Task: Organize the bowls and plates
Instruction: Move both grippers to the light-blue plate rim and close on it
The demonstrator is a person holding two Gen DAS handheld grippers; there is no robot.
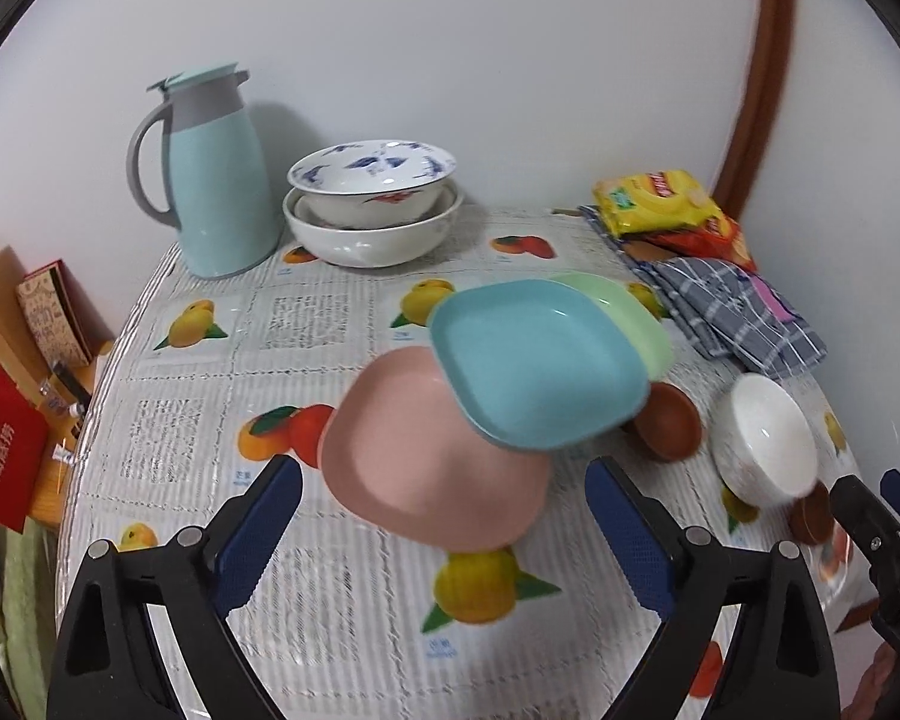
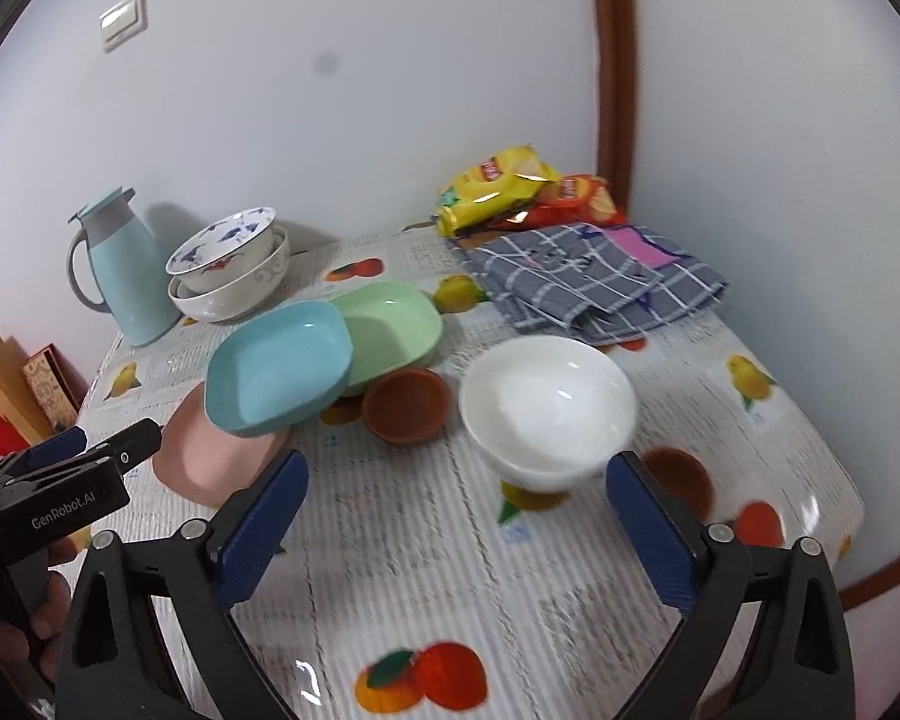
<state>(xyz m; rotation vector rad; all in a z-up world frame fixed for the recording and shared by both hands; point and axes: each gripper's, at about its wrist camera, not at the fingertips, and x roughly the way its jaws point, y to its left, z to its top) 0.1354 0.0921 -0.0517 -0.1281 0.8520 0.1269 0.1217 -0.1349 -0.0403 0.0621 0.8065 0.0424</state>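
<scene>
Even, soft indoor light; faint shadows; slight motion blur, perhaps; strong fisheye bending, dark vignette at corners.

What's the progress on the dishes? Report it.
Done: two patterned bowls nested by the thermos. In hand: nothing; left gripper and right gripper are open. Left: pink, blue, green plates overlap loosely; white bowl and brown dishes scattered.

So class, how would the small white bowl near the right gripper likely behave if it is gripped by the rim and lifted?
The white bowl looks glazed and glossy, so probably slippery and breakable. Its narrow foot suggests that it may tip if pushed.
</scene>
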